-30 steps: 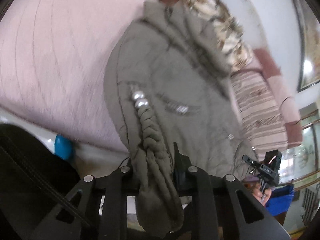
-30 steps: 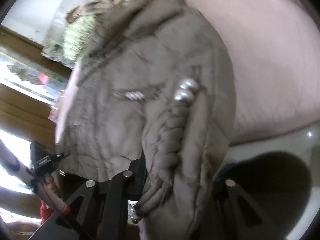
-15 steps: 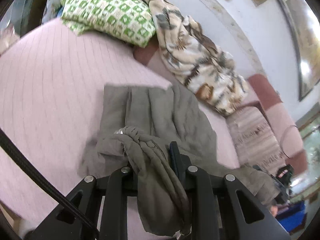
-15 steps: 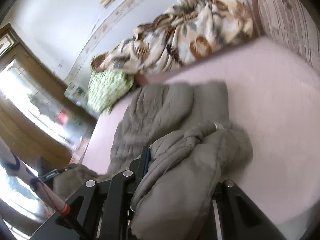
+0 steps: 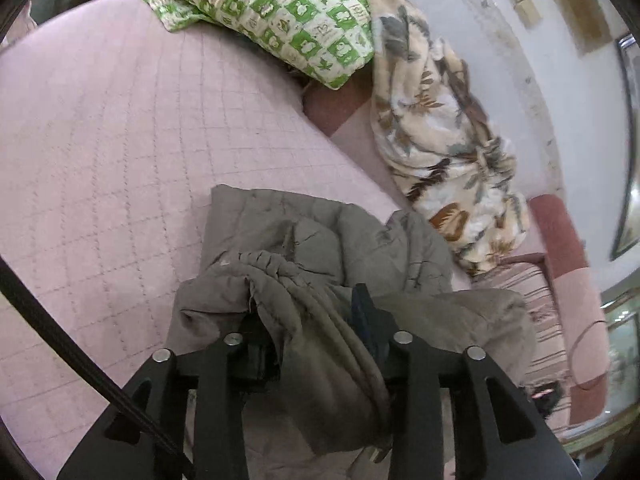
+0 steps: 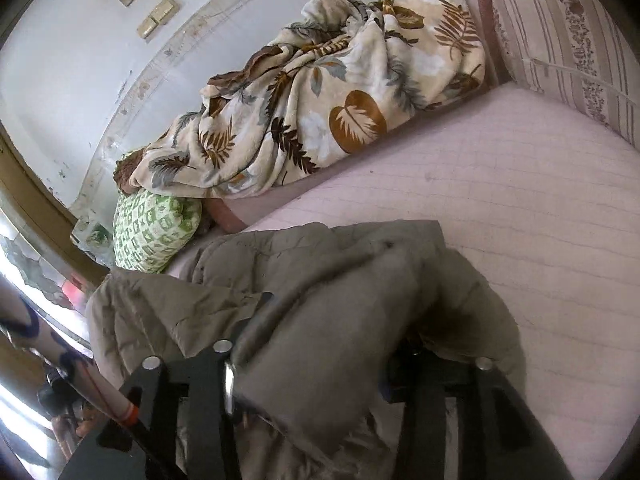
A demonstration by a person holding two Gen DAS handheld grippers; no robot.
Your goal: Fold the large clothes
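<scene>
Left wrist cam: both my grippers, left gripper [image 5: 316, 320] & right gripper [image 6: 316, 364], just eased half-open, padded grey-brown jacket [image 5: 320, 240] hem now loose between jaws, folded onto quilted pink bed [image 5: 100, 140], so fold's laid.

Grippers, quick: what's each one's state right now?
Left gripper: jaws just opening, jacket fold between them; grip cannot be told.
Right gripper: jaws just opening, jacket bunched between them; cannot be told.
</scene>
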